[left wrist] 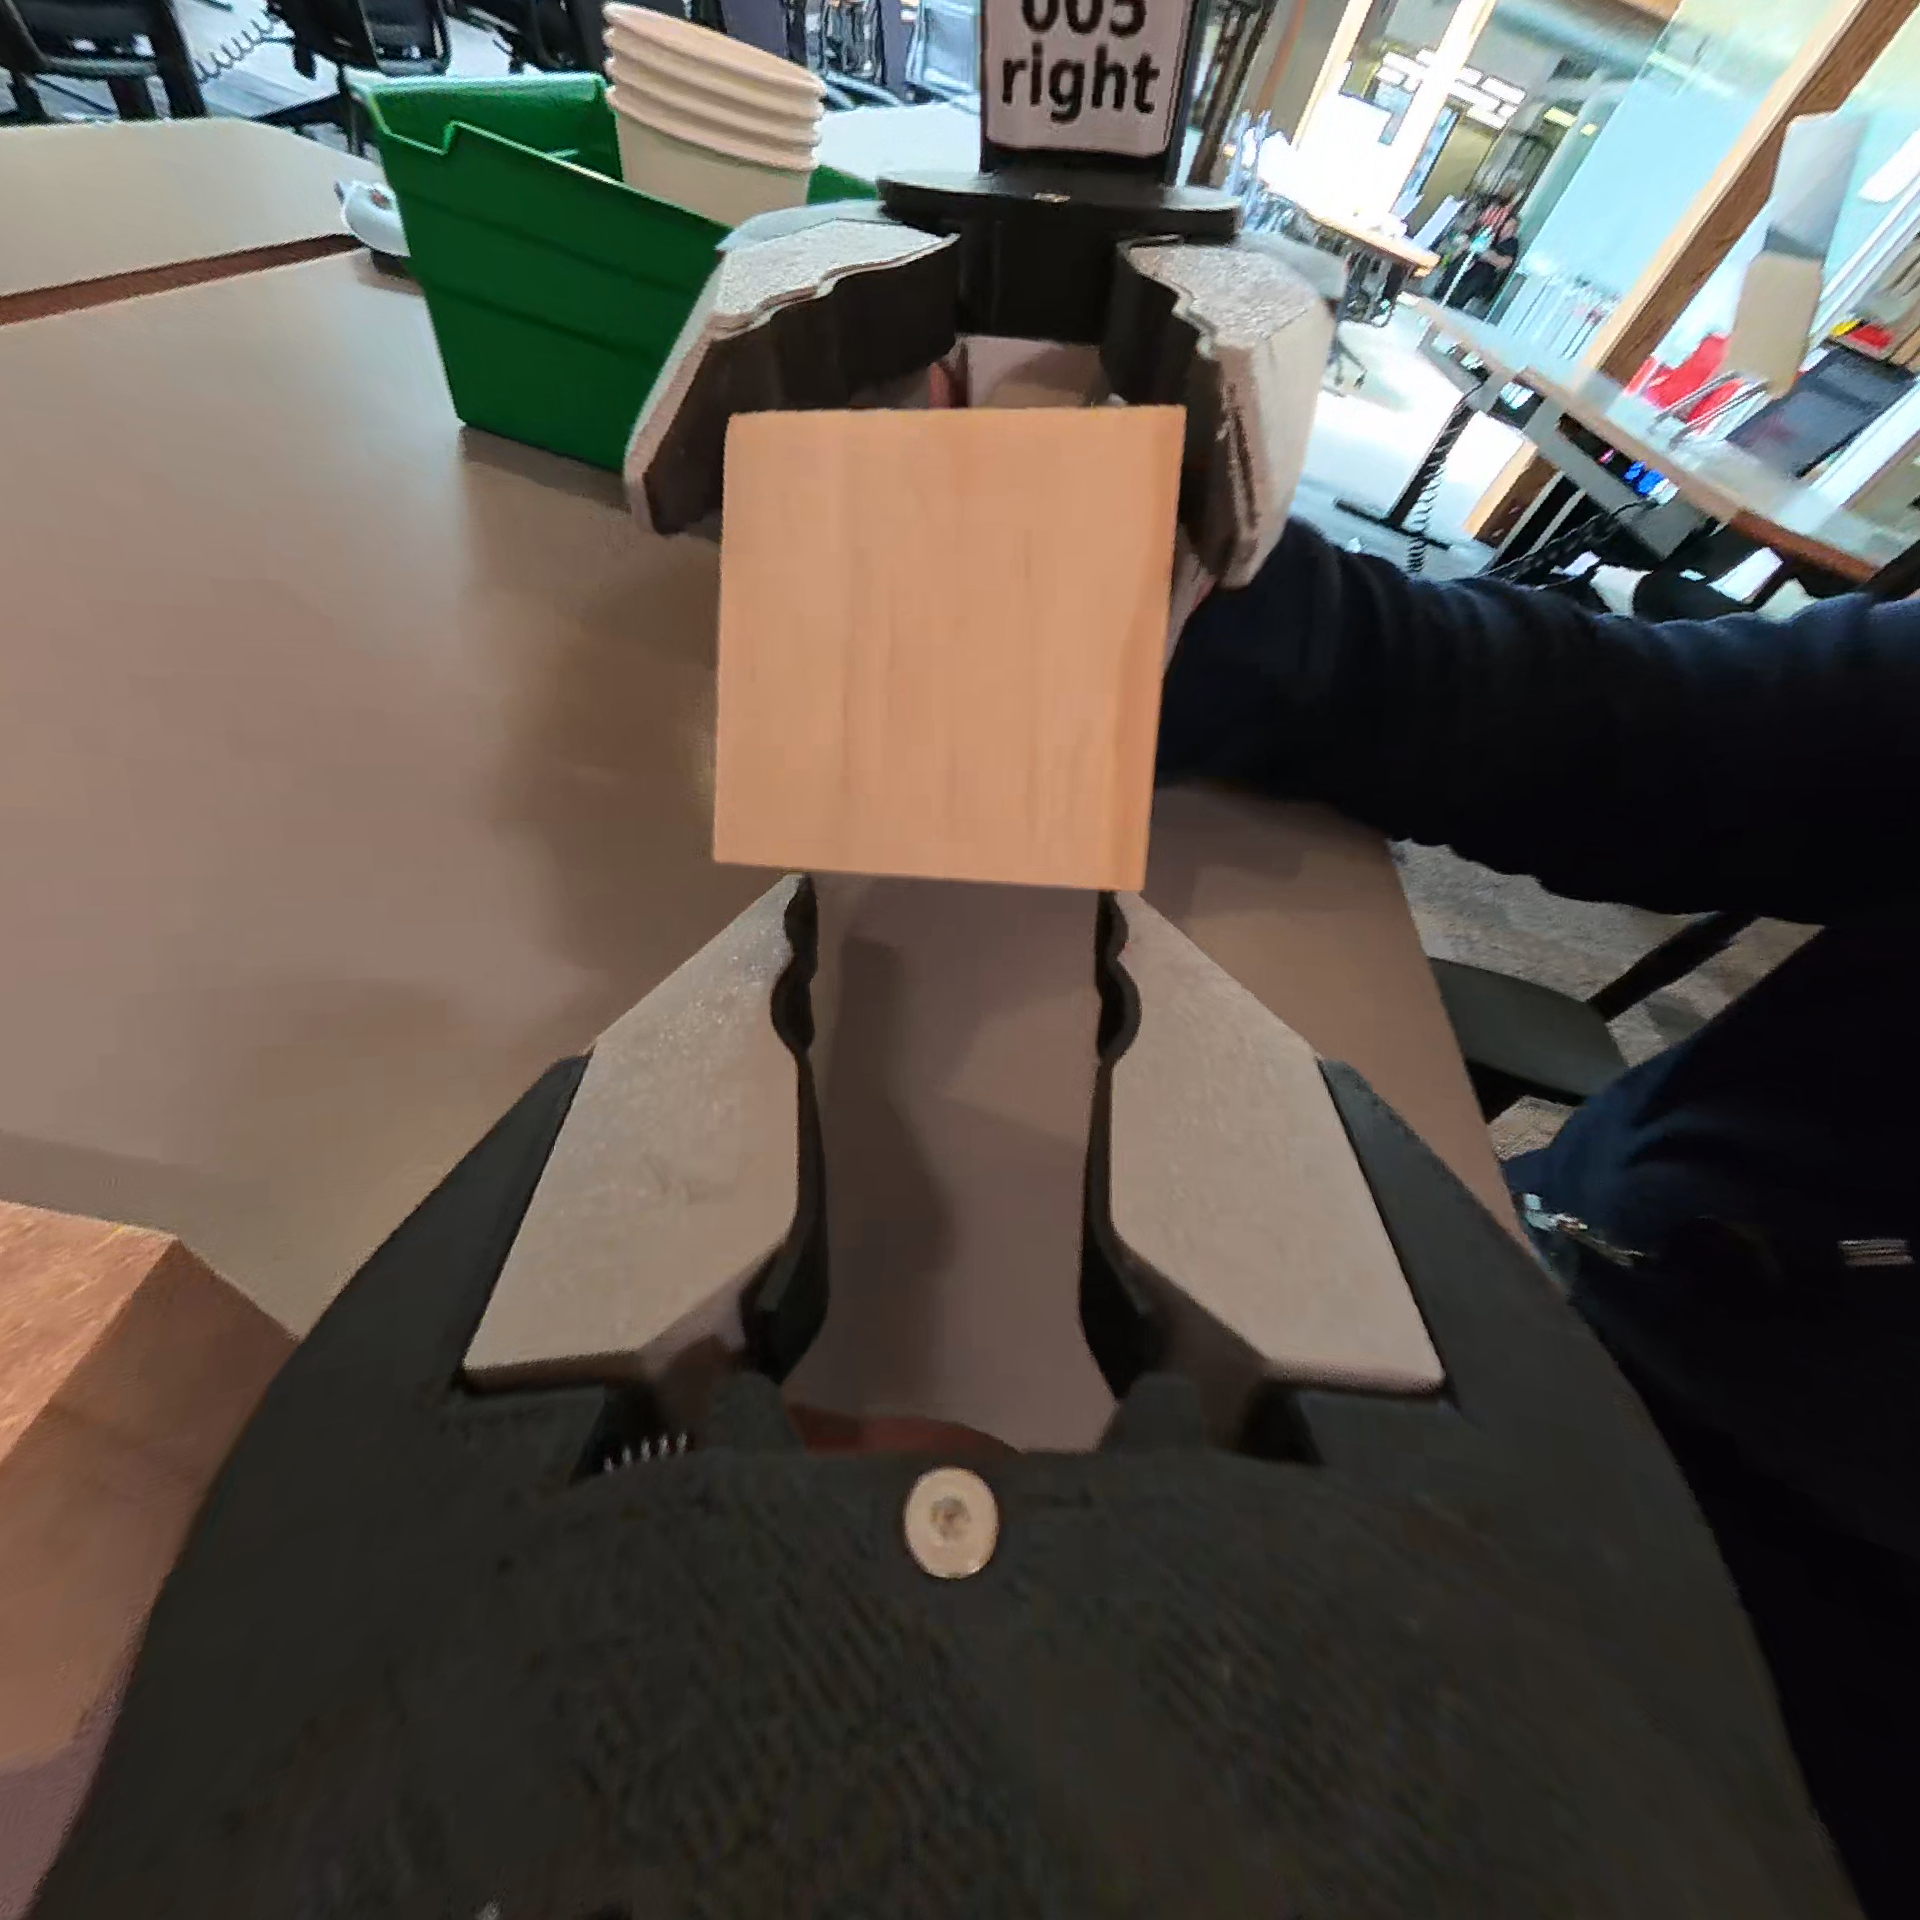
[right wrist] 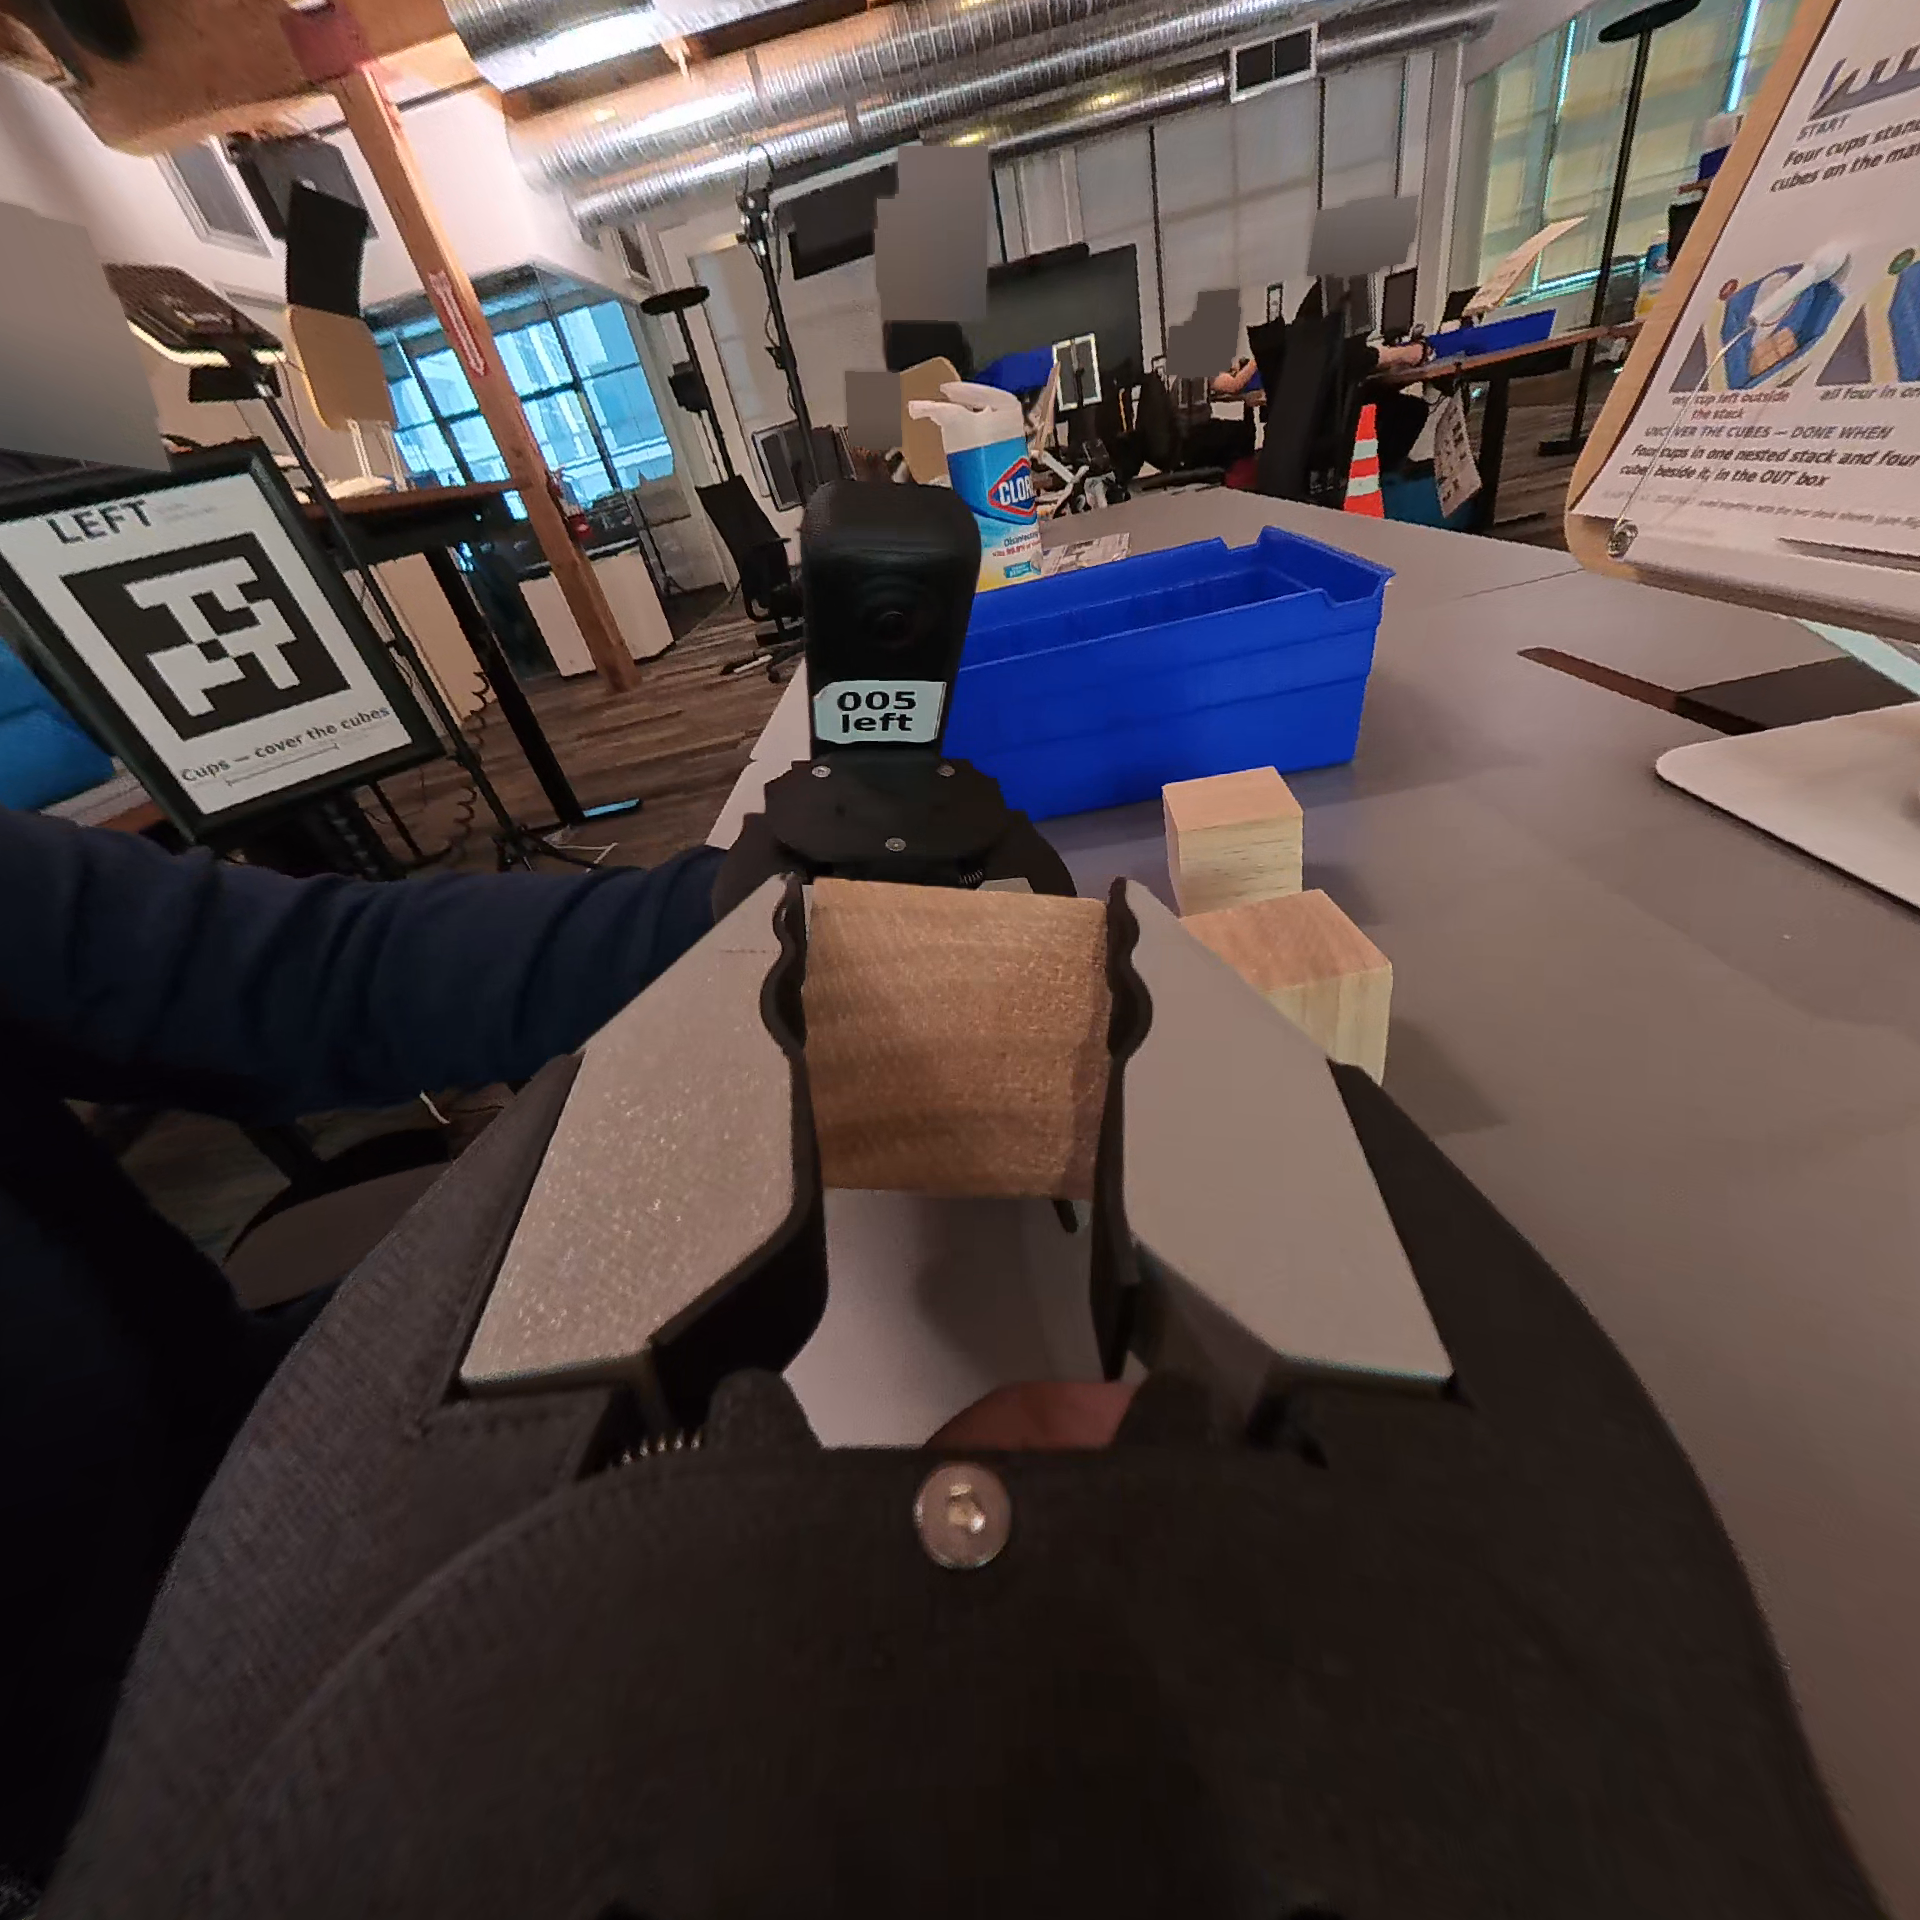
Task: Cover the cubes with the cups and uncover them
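Over grey table (right wrist: 1558, 1039), right gripper (right wrist: 956, 1039) clamps wooden cube (right wrist: 951, 1049); left gripper (left wrist: 951, 914) spread.

Open office, desks (right wrist: 1496, 364), windows (right wrist: 582, 405), ducts (right wrist: 935, 94)

Tabletop (right wrist: 1558, 1039) is a plain grey-brown slab with a dark seam strip (right wrist: 1621, 675) running across it. On it, right wrist view: blue bin (right wrist: 1164, 686) at the far side, two pale wooden cubes (right wrist: 1233, 842) (right wrist: 1299, 966) in front of the bin (touching or just beside each other, can't tell which), a white stand base (right wrist: 1797, 779) at the right edge. Left wrist view: green bin (left wrist: 540, 301) on the far tabletop, stack of white paper cups (left wrist: 717, 114) behind it, another wooden block (left wrist: 94, 1382) at near left.
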Demonstrator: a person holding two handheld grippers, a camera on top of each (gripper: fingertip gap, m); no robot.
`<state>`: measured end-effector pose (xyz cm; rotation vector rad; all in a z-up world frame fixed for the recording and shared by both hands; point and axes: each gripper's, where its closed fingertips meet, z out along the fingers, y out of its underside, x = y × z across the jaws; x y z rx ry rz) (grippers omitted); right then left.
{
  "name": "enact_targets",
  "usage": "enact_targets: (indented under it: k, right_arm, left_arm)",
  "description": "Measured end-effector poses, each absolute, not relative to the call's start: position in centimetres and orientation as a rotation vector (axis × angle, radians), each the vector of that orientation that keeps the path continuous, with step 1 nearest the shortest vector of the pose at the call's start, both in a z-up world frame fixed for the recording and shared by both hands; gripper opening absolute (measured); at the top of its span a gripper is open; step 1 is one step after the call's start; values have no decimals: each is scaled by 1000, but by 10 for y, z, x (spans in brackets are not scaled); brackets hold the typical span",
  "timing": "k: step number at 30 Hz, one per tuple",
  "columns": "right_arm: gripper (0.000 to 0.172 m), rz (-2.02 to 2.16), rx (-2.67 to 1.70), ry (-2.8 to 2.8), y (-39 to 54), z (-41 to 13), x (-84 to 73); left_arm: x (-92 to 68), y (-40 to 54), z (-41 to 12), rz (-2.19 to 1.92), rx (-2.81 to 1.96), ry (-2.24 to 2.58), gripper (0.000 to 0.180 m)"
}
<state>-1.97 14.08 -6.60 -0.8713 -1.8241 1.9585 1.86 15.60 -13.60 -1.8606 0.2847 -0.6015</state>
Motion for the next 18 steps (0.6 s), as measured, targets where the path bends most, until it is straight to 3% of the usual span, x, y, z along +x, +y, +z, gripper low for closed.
enact_targets:
  k: [4,7,18]
  right_arm:
    - [55,1962,-853,-1846,135,-68,-15]
    - [55,2002,-838,-1829,129,-67,-14]
    - [55,2096,-817,-1745,128,-59,-13]
  left_arm:
    - [26,153,-130,-651,-1819,298,71]
    - [25,154,-129,-614,-1812,299,63]
    - [24,154,-124,-559,-1772,293,63]
